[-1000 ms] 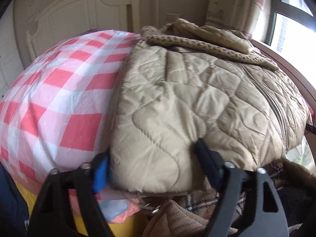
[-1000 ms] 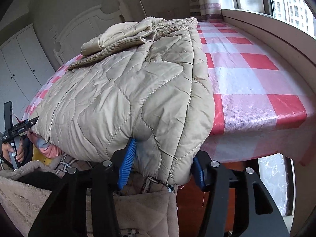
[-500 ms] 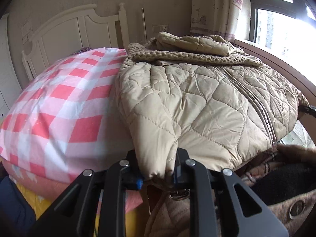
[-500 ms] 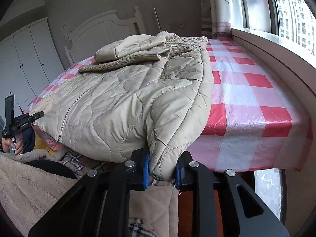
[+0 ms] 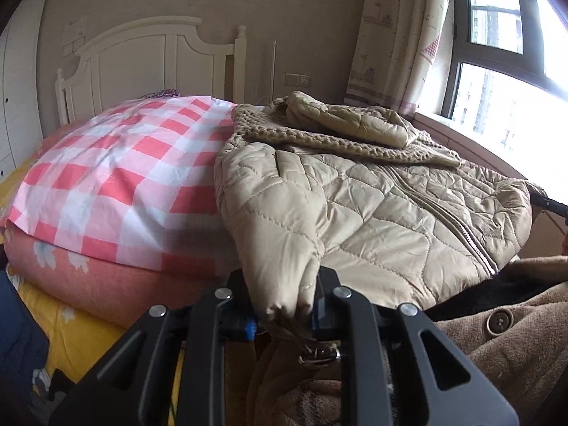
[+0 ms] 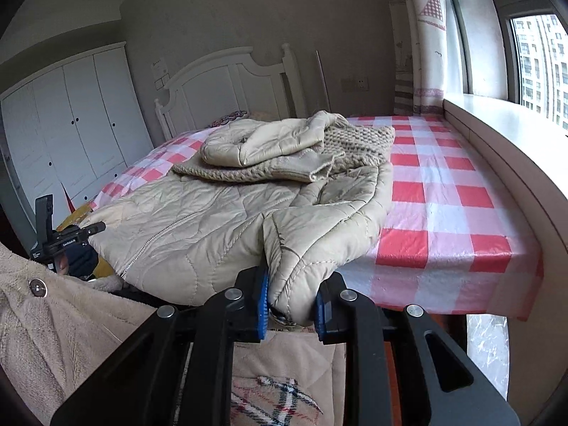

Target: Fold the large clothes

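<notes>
Beige quilted jacket lies zipped, sleeves folded on top.

One quilted jacket, two grippers (both clamped), one checked bed.

Both my wrist cameras sit low and close at the foot of the bed, looking toward the headboard, my left from the wardrobe side, my right from the window side, sharing the quilted jacket between them.
</notes>
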The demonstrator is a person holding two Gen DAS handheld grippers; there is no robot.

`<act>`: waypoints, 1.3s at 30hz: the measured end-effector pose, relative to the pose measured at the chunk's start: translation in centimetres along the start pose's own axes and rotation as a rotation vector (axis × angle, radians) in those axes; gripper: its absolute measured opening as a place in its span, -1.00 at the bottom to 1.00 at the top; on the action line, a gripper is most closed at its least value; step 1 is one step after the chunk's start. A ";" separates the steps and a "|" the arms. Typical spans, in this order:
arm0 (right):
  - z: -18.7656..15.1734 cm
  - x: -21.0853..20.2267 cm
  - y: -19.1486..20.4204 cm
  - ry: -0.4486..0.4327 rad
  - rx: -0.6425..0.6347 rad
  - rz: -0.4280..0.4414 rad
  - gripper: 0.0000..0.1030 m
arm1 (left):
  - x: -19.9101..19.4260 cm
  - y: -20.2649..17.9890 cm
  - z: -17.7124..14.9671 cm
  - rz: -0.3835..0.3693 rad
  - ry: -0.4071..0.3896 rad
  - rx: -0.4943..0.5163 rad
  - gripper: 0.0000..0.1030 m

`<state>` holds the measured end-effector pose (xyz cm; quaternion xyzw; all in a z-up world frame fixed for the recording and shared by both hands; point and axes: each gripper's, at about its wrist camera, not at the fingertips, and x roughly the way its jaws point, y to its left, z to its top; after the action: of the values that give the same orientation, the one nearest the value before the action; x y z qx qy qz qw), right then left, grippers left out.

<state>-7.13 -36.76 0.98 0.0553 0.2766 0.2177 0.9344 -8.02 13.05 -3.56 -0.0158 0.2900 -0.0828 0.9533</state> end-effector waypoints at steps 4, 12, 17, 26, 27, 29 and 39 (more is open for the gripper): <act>1.7 0.3 0.2 -0.034 -0.016 -0.020 -0.55 | -0.6 -0.3 1.3 -0.008 -0.070 -0.023 -0.61; 12.0 3.0 -0.8 -0.172 -0.065 -0.083 -0.55 | 0.1 0.6 13.5 -0.100 -0.296 -0.073 -0.60; 22.3 8.9 -4.0 -0.204 -0.002 -0.135 -0.55 | 6.8 0.4 25.9 -0.115 -0.286 -0.119 -0.57; 25.1 32.1 -18.5 0.204 0.509 -0.256 -0.42 | 29.9 5.9 34.5 0.237 0.034 -0.459 0.62; 24.1 33.4 -18.9 0.228 0.516 -0.267 -0.41 | 31.7 6.3 33.6 0.251 0.071 -0.452 0.62; 22.3 34.8 -19.2 0.192 0.495 -0.262 -0.39 | 34.5 6.6 31.8 0.269 0.141 -0.408 0.62; 25.2 29.4 -20.5 0.001 0.486 -0.067 0.91 | 33.4 11.1 29.2 0.003 0.121 -0.486 0.78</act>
<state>36.28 -41.87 3.12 0.2691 0.3229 0.1135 0.9002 37.17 17.94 1.47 -0.2393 0.3577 -0.0101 0.9026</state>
